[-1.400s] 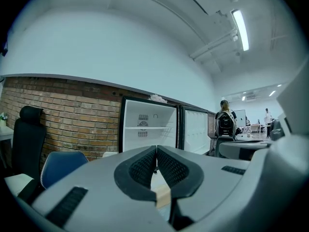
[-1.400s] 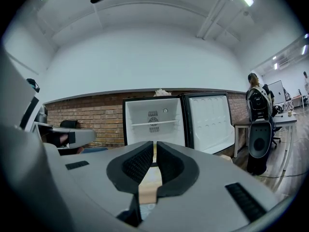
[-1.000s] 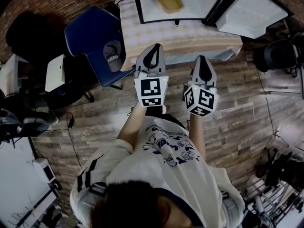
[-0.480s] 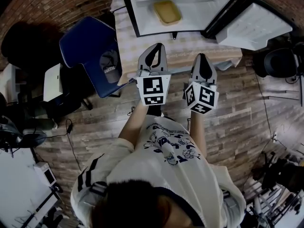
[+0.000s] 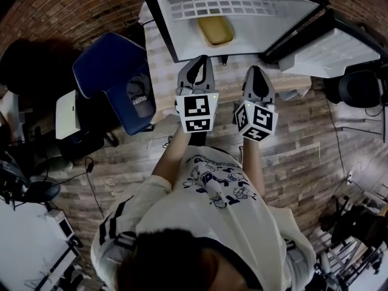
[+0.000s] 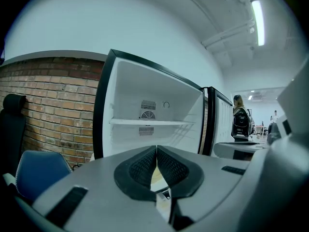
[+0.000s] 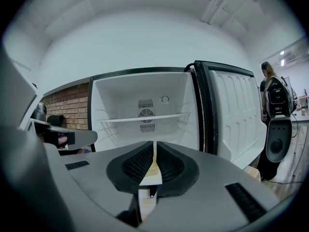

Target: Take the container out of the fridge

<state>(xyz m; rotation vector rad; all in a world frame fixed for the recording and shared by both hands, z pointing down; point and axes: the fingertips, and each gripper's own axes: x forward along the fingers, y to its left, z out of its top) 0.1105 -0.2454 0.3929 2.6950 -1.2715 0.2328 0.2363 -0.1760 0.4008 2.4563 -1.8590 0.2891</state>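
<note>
A shallow yellow container [image 5: 216, 31] lies on the floor of the open white fridge [image 5: 165, 18], below a wire shelf [image 5: 233, 5]. My left gripper [image 5: 197, 63] is held just before the fridge's lower front edge, its jaws shut on nothing. Beside it, my right gripper [image 5: 257, 73] is also shut and empty. In the left gripper view the left gripper [image 6: 156, 149] points into the fridge interior [image 6: 149, 105], its pads meeting. The right gripper [image 7: 155, 146] faces the same interior [image 7: 145, 105]; a pale yellow sliver shows between its pads.
The fridge stands on a table with a checked cloth [image 5: 162, 71]. Its door [image 5: 332, 44] swings open to the right. A blue chair [image 5: 109, 65] with a cap [image 5: 138, 94] stands left. A black office chair [image 5: 359, 86] is at right. A person [image 7: 273, 100] stands beyond the door.
The fridge has come nearer and now fills the top of the head view. Both grippers have moved slightly forward toward it and stayed shut.
</note>
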